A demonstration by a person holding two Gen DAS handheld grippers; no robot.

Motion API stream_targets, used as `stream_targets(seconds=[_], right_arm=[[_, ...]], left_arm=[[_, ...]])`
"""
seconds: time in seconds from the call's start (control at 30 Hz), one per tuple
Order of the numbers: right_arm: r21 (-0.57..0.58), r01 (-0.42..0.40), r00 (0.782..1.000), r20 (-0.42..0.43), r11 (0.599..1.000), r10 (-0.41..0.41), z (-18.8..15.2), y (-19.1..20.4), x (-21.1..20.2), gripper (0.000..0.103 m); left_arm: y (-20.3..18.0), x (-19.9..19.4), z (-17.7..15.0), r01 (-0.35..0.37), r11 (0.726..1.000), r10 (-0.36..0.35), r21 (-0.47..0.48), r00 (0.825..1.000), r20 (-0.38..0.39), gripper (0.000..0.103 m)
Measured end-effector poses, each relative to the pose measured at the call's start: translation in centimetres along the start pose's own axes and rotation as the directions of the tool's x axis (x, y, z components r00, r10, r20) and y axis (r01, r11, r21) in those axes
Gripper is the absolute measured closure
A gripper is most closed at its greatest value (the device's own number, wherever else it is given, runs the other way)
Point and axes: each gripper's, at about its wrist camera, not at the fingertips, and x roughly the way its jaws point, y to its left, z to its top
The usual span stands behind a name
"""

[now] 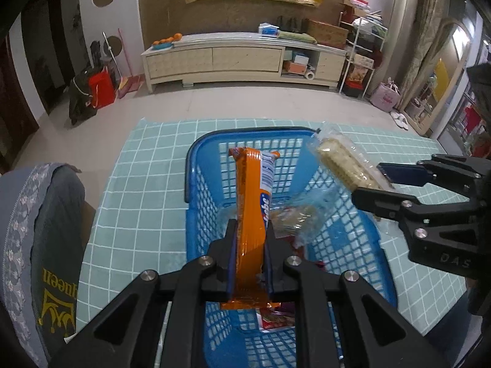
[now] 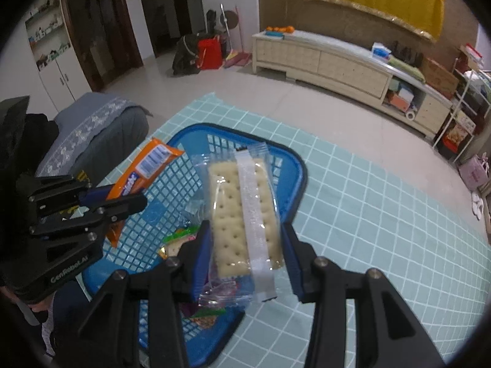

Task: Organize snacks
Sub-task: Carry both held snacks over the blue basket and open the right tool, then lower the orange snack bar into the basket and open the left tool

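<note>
With a few snacks (image 1: 294, 217) already in the basket (image 1: 196, 165), held two more above it: orange pack (image 1: 251, 214) pinched in left claw (image 1: 250, 233), crackers (image 2: 242, 214) in right claw (image 2: 245, 242). Not yet dropped.

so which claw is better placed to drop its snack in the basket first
Probably left. The left claw holds its orange pack squarely over the blue basket. The right claw holds its cracker pack nearer the basket's rim.
</note>
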Motion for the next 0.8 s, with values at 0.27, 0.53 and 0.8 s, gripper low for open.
stream_targets(seconds=[0.27,0.53,0.8], right_arm=[[-0.025,0.025,0.997,-0.068,0.999,-0.027,1.6,0.8,3.5,0.054],[0.029,0.023,0.999,-0.026,0.999,-0.022,0.6,-0.5,2.6,0.015],[0.047,0.072,0.997,0.028,0.996,-0.073,-1.0,-1.4,-0.4,0.007]], left_arm=[[1.0,0.3,0.0,-0.010,1.000,0.009,-0.028,1.000,-0.008,0.090],[0.8,-0.1,-0.4,-0.001,1.000,0.001,-0.022,1.000,-0.002,0.090],[-0.8,-0.5,-0.8,0.027,1.000,-0.027,0.003,1.000,-0.010,0.090]])
